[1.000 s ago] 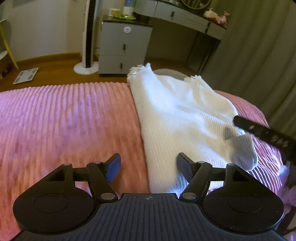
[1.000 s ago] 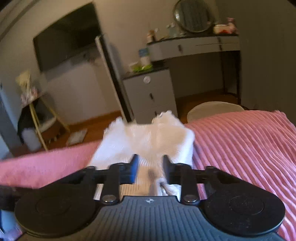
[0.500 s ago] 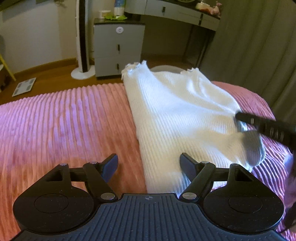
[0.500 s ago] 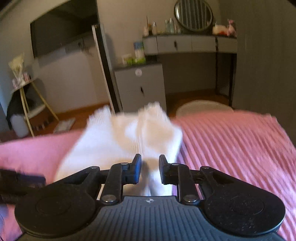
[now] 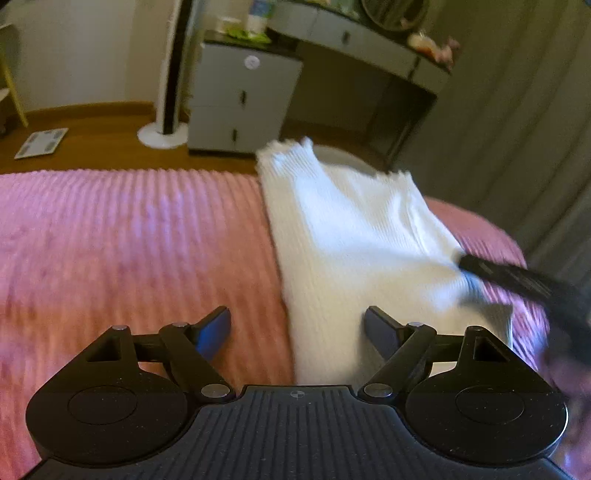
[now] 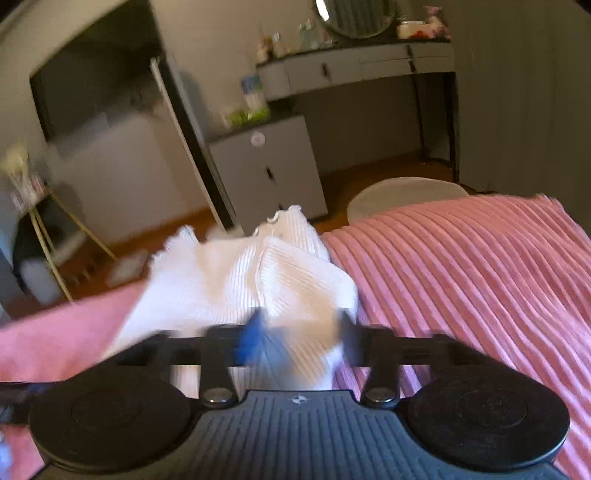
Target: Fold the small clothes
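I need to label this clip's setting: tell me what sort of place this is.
Most likely a bedroom at home. A pink ribbed blanket covers what looks like a bed, a vanity desk with a round mirror stands against the wall, and a drawer cabinet sits beside it.

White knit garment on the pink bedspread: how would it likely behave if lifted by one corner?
The white knit garment would probably droop limply; its folded layers already sag. It looks light and thin. Its ribbed surface likely grips pads well.
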